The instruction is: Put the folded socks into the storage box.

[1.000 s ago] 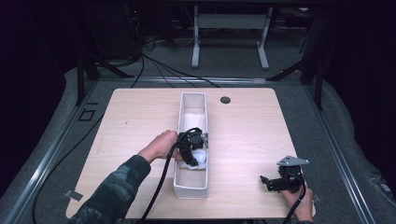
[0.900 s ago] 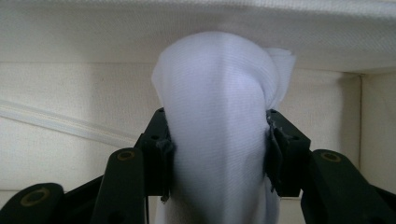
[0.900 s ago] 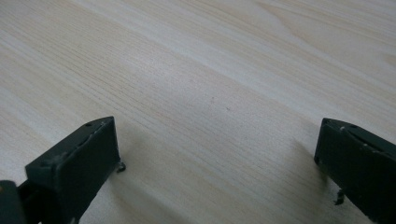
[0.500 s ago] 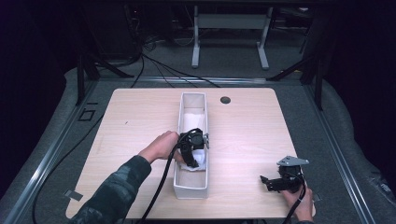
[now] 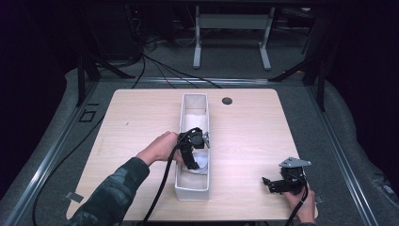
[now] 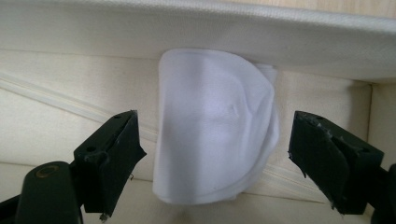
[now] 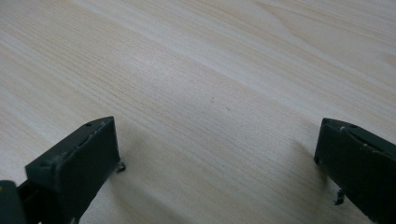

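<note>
A folded white cloth (image 6: 215, 126) lies on the floor of a long white fabric bin (image 5: 193, 192), against its far wall in the left gripper view. My left gripper (image 6: 212, 158) is open, its black jaws standing either side of the cloth without touching it. From above, the left gripper (image 5: 192, 155) hangs inside the bin over the white cloth (image 5: 201, 162). My right gripper (image 5: 269, 183) rests low at the table's front right, open, with only bare wood between its jaws (image 7: 219, 154).
The bin stands lengthwise in the middle of the light wood table (image 5: 131, 122). A dark cable hole (image 5: 227, 100) sits near the far edge. Cables trail from both grippers toward the front edge. Grey floor and dark stands surround the table.
The left gripper has shifted slightly toward the near end of the bin, over the cloth. The right gripper has stayed where it was.
</note>
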A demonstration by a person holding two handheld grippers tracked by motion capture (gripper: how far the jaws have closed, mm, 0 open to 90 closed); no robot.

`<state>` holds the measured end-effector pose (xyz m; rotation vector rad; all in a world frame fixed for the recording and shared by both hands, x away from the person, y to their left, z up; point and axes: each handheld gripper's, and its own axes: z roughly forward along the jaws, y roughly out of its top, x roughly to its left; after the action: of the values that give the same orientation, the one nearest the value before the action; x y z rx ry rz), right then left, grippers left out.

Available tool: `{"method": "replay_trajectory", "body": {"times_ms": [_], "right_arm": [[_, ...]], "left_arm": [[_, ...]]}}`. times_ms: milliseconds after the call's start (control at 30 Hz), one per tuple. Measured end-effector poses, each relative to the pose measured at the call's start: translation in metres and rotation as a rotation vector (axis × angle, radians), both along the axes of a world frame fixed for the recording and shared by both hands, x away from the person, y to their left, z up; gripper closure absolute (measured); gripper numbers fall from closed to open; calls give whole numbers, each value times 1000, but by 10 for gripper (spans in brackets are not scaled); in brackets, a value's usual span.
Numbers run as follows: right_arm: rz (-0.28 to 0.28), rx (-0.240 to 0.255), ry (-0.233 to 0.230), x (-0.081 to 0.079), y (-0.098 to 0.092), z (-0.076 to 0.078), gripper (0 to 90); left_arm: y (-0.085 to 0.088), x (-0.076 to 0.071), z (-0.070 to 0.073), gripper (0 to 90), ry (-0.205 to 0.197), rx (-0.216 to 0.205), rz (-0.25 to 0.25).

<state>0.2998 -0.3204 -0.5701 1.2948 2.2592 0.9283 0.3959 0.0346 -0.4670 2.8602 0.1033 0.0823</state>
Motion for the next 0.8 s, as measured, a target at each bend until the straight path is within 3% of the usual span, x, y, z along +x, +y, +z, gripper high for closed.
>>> {"method": "replay_trajectory", "body": {"times_ms": [467, 667, 800], "right_arm": [[-2, -1, 0, 0, 0, 0, 0], [-3, -2, -1, 0, 0, 0, 0], [-2, -2, -1, 0, 0, 0, 0]], "left_arm": [[21, -8, 38, 113, -36, -91, 45], [39, -16, 57, 82, -69, -146, 77], [51, -20, 66, 62, -85, -154, 94]]}}
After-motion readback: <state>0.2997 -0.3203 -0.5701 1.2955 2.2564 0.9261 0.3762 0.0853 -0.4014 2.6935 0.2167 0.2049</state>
